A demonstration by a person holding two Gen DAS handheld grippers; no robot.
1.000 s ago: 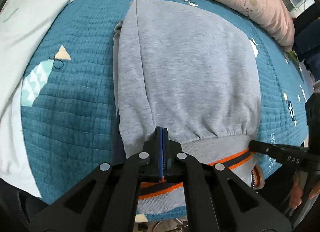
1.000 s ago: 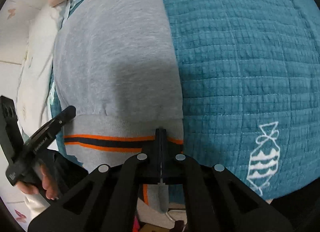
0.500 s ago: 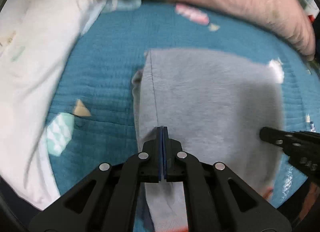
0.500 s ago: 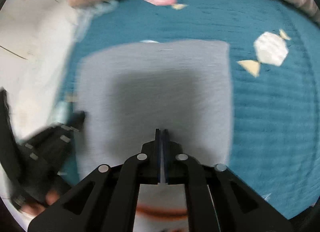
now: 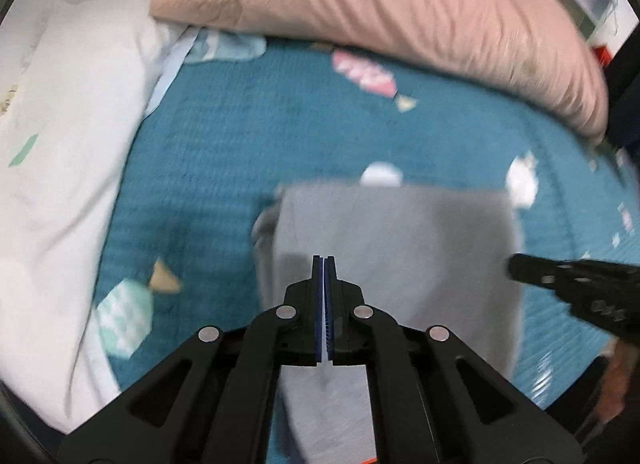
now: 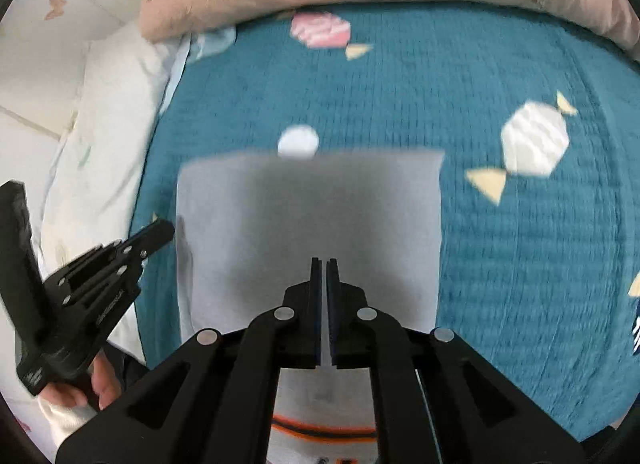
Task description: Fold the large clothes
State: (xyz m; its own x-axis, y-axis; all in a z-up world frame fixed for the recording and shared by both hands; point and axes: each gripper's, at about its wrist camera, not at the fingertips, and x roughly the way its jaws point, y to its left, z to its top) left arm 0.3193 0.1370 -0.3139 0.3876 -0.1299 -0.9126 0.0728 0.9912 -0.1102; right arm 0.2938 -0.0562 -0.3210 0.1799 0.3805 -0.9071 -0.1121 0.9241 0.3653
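Observation:
A grey sweatshirt (image 5: 420, 248) lies on a teal quilted bedspread (image 5: 224, 167), its near part lifted and doubled over itself. My left gripper (image 5: 324, 260) is shut on the near left edge of the fabric. My right gripper (image 6: 324, 262) pinches the near right edge; its jaws are opening slightly, with grey cloth still between the pads. The orange-striped hem (image 6: 320, 430) hangs below its fingers. Each view also shows the other tool: the right gripper (image 5: 516, 264) off to the right, the left gripper (image 6: 160, 229) off to the left. The sweatshirt (image 6: 312, 203) has a straight far edge.
A long pink pillow (image 5: 380, 7) runs along the far side of the bed. A white pillow (image 5: 60, 143) lies at the left. Candy prints dot the bedspread (image 6: 520, 264). A hand (image 6: 100, 384) holds the left tool at the bed's near edge.
Both grippers rose and moved toward the pink pillow, carrying the striped hem over the garment. The visible grey area has become shorter, and more of the pillows has come into view.

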